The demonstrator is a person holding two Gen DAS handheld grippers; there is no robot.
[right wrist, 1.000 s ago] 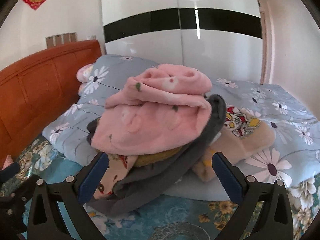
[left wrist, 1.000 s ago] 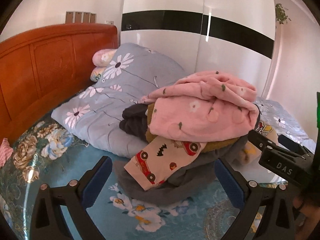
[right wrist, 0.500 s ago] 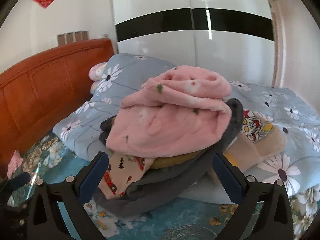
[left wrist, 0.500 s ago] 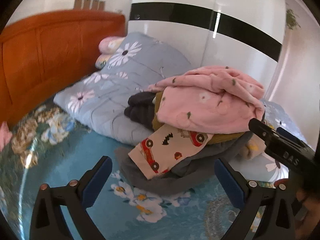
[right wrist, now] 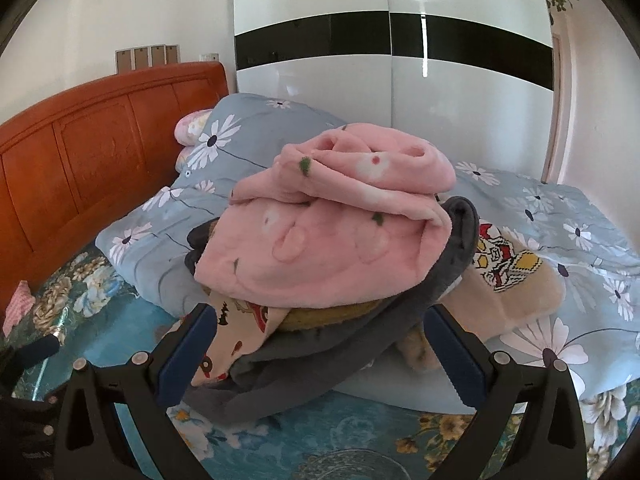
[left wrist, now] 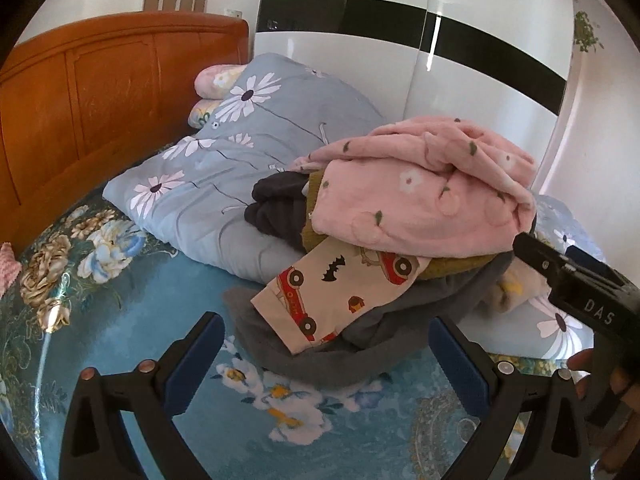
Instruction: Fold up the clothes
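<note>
A pile of clothes lies on the bed. On top is a pink fleece garment (left wrist: 424, 200) (right wrist: 328, 236). Under it are a mustard piece (left wrist: 456, 266), a cream garment printed with red cars (left wrist: 340, 292) (right wrist: 224, 340), a dark grey garment (left wrist: 360, 344) (right wrist: 320, 356) and a tan garment with a cartoon print (right wrist: 508, 280). My left gripper (left wrist: 324, 360) is open and empty, just in front of the pile. My right gripper (right wrist: 320, 344) is open and empty, its jaws either side of the pile's front edge. The right gripper's body (left wrist: 580, 292) shows at the right of the left wrist view.
A folded grey-blue daisy quilt (left wrist: 224, 172) (right wrist: 560, 240) lies behind and beside the pile. The orange wooden headboard (left wrist: 100, 92) stands at the left. The teal floral sheet (left wrist: 120, 320) covers the bed in front. A white wardrobe with a black stripe (right wrist: 392, 80) stands behind.
Both grippers have moved closer to the clothes pile, which now looms larger. The jaws stay open as before.
</note>
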